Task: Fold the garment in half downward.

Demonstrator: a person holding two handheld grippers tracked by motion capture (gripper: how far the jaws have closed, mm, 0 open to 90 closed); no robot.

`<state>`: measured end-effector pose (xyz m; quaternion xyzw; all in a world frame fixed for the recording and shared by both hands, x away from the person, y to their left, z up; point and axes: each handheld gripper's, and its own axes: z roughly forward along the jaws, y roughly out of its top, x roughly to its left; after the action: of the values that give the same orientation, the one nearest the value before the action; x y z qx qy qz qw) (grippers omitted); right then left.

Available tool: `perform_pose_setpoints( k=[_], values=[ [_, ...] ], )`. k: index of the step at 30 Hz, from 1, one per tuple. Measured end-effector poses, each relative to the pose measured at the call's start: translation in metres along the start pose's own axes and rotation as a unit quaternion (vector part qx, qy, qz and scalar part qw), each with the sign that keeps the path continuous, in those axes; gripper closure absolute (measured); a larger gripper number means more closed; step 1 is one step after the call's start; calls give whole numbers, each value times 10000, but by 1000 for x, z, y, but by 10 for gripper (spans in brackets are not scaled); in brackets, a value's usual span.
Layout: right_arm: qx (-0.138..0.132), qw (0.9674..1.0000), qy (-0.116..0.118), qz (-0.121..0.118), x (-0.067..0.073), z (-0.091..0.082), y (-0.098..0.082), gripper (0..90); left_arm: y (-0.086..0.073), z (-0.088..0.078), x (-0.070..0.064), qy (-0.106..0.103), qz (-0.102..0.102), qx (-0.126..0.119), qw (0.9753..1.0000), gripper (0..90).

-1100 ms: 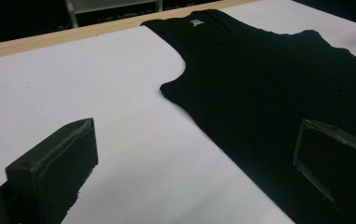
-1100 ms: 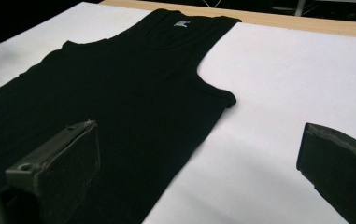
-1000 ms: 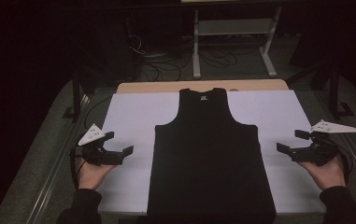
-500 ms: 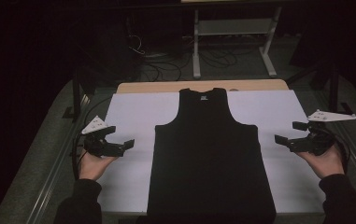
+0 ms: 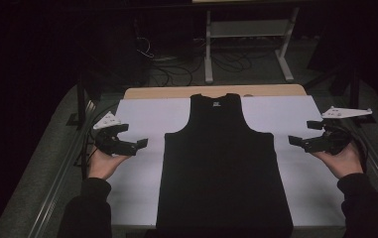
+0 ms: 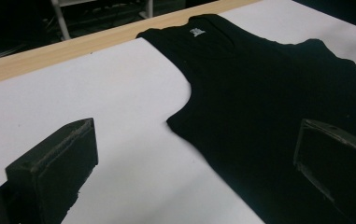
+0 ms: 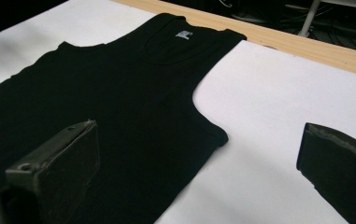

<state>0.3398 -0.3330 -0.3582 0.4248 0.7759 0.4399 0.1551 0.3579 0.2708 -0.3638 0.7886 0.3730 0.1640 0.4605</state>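
Observation:
A black tank top (image 5: 223,163) lies flat on a white sheet (image 5: 142,114), neck toward the far edge and a small white label inside the collar. My left gripper (image 5: 136,135) hovers open over the sheet just left of the top's left armhole. On the other side, my right gripper (image 5: 300,132) is open just right of the right armhole. In the left gripper view the tank top (image 6: 269,84) spreads between and beyond the open left gripper (image 6: 196,135). In the right gripper view the tank top (image 7: 133,88) sits ahead of the open right gripper (image 7: 199,130). Neither holds anything.
The sheet covers a wooden table whose bare far edge (image 5: 176,91) shows behind the collar. Metal rails (image 5: 57,193) run along the table's sides. A white stand (image 5: 246,29) and cables lie on the dark floor beyond.
Both grippers have moved away from the person and slightly inward, toward the tank top's armholes. The tank top has not moved.

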Motion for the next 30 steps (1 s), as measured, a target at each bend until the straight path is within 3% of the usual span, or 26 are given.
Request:
perform_pose_setpoints(
  k=[15, 24, 30],
  values=[
    [141, 9998, 73, -80, -4, 18, 16, 0, 16, 24, 5, -209, -63, 28, 9998, 0],
    [205, 9996, 154, -71, -9, 36, 19, 0, 19, 34, 11, -244, -108, -3, 9996, 0],
    [283, 9995, 144, -45, -14, 43, 23, 0, 17, 43, 14, -257, -131, 99, 9995, 0]
  ],
)
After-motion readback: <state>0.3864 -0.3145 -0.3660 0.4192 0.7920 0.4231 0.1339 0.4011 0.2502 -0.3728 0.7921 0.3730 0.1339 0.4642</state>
